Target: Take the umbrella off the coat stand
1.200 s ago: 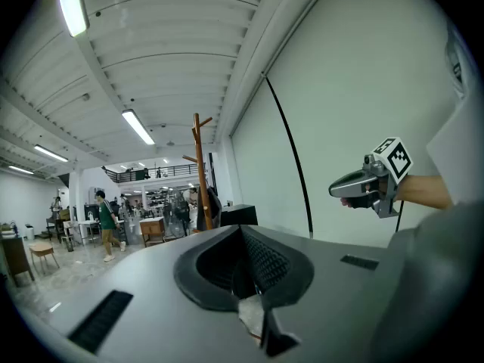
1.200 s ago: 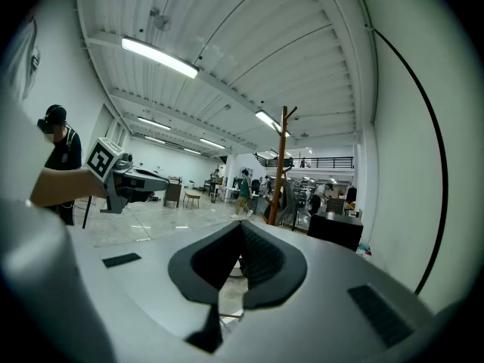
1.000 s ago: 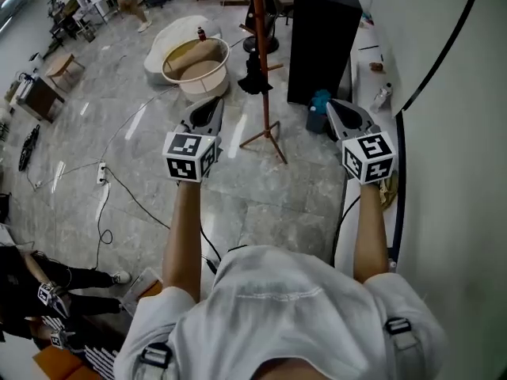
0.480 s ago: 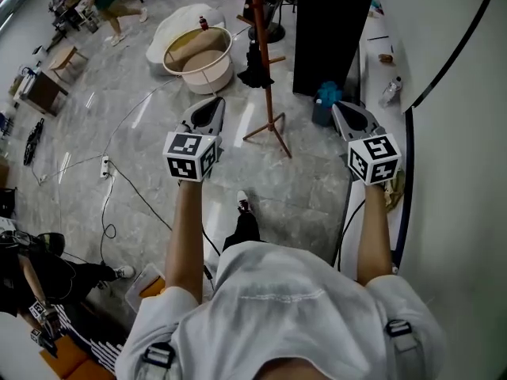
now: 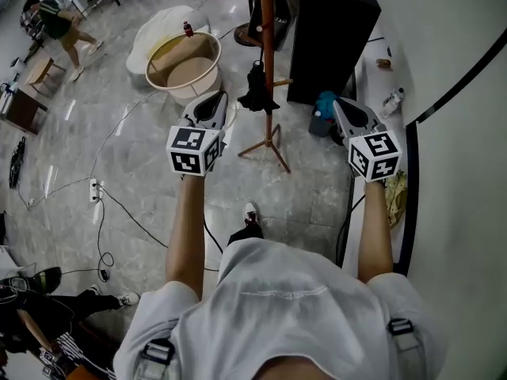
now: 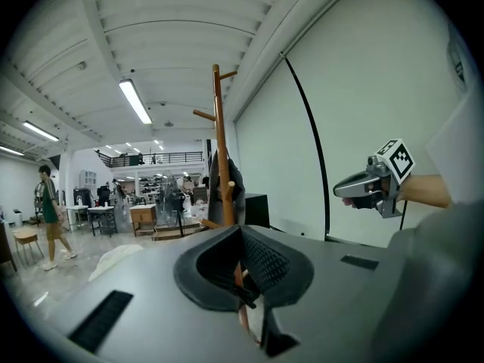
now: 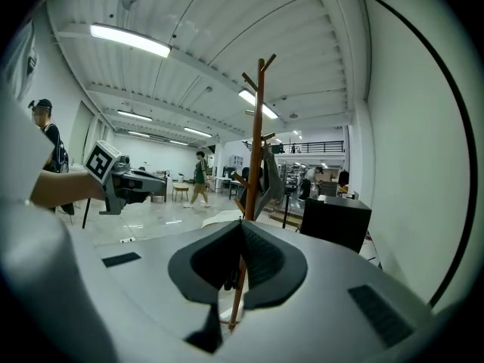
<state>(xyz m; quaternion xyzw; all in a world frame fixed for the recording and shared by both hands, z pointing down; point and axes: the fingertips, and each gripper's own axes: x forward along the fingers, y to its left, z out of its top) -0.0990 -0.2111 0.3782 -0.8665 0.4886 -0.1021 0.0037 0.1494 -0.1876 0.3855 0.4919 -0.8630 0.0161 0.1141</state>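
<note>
A brown wooden coat stand [image 5: 268, 46] rises from a tripod foot on the grey floor, ahead and between my two grippers. A black folded umbrella [image 5: 257, 89] hangs on one of its pegs, its dark shape against the pole in the left gripper view [image 6: 227, 178] and the right gripper view [image 7: 266, 184]. My left gripper [image 5: 215, 95] is just left of the umbrella, apart from it, jaws shut and empty [image 6: 242, 229]. My right gripper [image 5: 339, 101] is further right, near the cabinet, also shut and empty [image 7: 242, 225].
A black cabinet [image 5: 329, 38] stands right of the stand, with a blue object [image 5: 323, 105] at its foot. A round tub [image 5: 186, 66] and a white bag lie at the back left. Cables [image 5: 119, 204] cross the floor. A white ledge [image 5: 380, 62] runs along the right wall. A person [image 5: 59, 26] walks far left.
Both grippers have moved forward toward the coat stand, which now sits closer between them. The wearer's foot has stepped forward. The jaws stay shut.
</note>
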